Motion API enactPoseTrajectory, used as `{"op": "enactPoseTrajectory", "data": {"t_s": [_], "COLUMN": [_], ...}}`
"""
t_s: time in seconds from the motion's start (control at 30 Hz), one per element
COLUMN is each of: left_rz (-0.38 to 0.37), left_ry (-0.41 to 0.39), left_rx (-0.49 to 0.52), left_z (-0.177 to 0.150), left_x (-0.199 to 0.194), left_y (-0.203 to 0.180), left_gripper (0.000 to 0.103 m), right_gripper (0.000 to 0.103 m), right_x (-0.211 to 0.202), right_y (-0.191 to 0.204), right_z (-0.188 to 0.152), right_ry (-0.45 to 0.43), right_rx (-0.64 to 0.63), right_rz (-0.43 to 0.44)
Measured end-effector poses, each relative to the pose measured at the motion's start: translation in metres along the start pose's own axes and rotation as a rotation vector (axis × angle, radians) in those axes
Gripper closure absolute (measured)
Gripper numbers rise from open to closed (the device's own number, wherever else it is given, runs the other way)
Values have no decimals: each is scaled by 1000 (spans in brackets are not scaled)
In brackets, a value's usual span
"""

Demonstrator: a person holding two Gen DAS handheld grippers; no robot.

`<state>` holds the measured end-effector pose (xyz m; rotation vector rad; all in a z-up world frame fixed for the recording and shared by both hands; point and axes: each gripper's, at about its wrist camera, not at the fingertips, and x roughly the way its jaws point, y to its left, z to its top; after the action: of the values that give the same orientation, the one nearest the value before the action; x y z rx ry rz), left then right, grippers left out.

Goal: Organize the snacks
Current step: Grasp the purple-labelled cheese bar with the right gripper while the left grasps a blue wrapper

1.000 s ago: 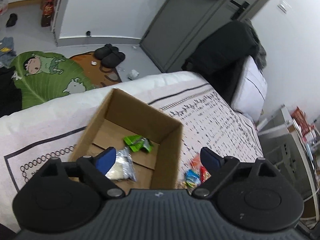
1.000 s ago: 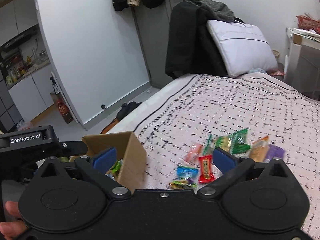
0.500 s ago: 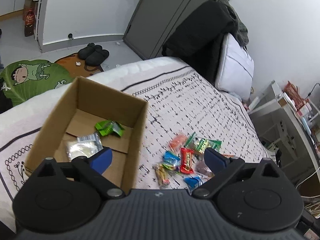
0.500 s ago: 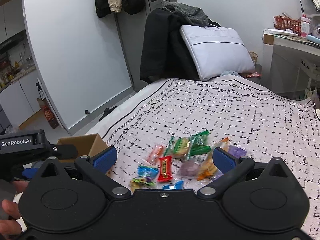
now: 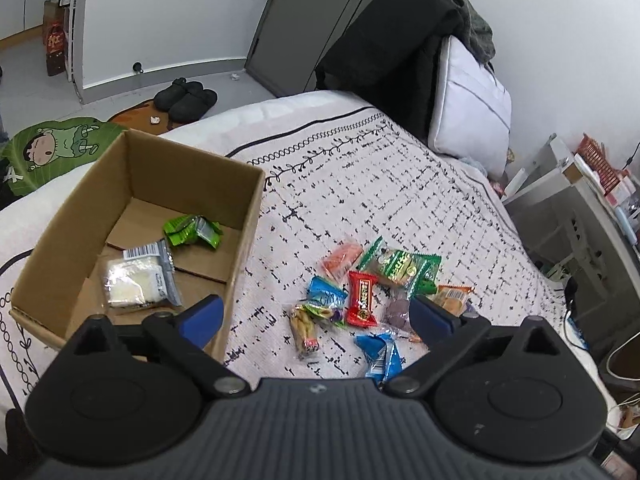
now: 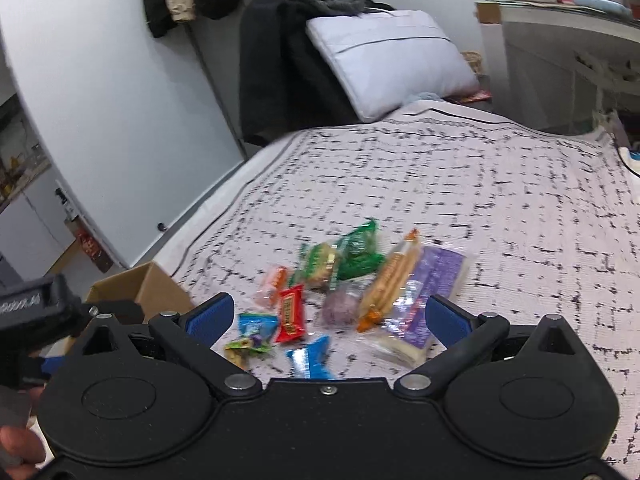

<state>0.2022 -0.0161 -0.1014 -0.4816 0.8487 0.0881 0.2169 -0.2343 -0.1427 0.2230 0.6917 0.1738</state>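
Crinkly foil snack packs [image 5: 362,294] look light, slippery; pinch red one mid-body. Left gripper [image 5: 316,314] & right gripper [image 6: 330,318] wide open, empty.

Blur, edges and gripper bodies are hiding parts of the scene

Motion blur is smearing the snack pile [image 6: 340,288] in the right wrist view, leaving wrapper print unreadable. The gripper body is covering the blue packet [image 6: 310,356] partly. The cardboard box [image 6: 140,284] is showing only a corner. A hand [image 6: 16,446] is being cropped at the left edge.
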Motion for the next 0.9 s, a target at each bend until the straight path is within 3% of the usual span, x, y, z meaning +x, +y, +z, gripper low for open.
{"op": "enactPoseTrajectory", "data": {"t_s": [0.17, 0.57, 0.7, 0.9], "left_rz": [-1, -15, -28, -24], "left_ry": [25, 57, 78, 131], "left_rx": [-14, 5, -4, -28], "left_z": [-6, -26, -34, -44], "left_x": [9, 42, 58, 86], "left_y": [-8, -35, -42, -49], "left_gripper": [4, 7, 8, 23], "right_gripper": [0, 3, 12, 35], "right_x": [10, 31, 37, 52], "right_y": [-14, -52, -60, -78], "right_z": [-1, -3, -2, -2], "right_ry": [45, 131, 139, 154], "right_rx": [46, 210, 234, 292], "right_rz": [-39, 23, 16, 3]}}
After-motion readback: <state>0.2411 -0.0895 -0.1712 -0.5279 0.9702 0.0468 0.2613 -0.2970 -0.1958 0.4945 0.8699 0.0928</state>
